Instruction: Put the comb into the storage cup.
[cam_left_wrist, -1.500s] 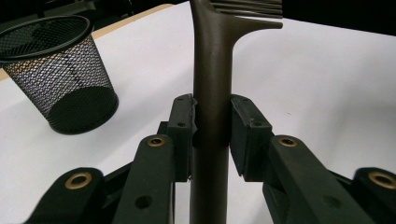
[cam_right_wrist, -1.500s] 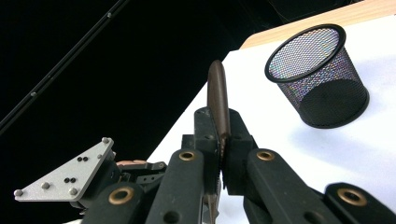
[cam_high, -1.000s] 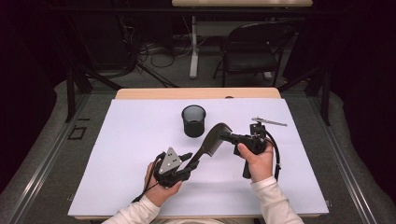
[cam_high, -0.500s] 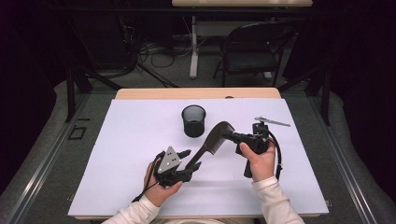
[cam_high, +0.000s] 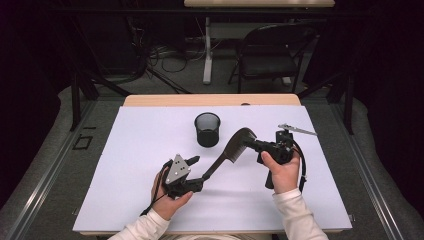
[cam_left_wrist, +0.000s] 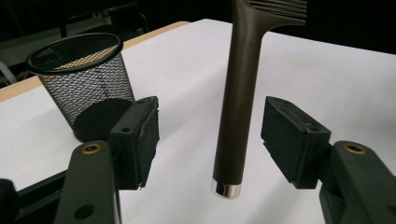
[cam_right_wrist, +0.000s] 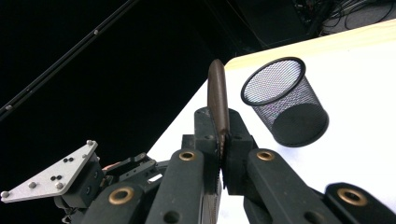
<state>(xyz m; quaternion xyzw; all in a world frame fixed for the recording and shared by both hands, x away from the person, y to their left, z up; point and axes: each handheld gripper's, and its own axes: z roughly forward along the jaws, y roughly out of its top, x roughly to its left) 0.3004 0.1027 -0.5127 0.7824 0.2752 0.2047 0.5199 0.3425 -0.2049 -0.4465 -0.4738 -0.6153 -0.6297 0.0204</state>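
Observation:
A dark brown comb (cam_high: 226, 156) hangs slanted above the white table, teeth end up and to the right. My right gripper (cam_high: 256, 145) is shut on the comb's toothed head (cam_right_wrist: 218, 95). The comb's handle (cam_left_wrist: 238, 102) runs down between the jaws of my left gripper (cam_high: 196, 174), which is open; both pads stand clear of the handle, whose silver-capped end sits between them. A black mesh cup (cam_high: 207, 129) stands upright just beyond the comb, seen close in the left gripper view (cam_left_wrist: 84, 79) and the right gripper view (cam_right_wrist: 286, 100).
The table (cam_high: 125, 165) is covered in white, with a wooden strip along its far edge (cam_high: 210, 100). A black chair (cam_high: 272, 55) and cables lie on the floor beyond it. Bare white surface lies to the left and front right.
The comb and my right gripper have drifted slightly right and away. My left hand has barely moved.

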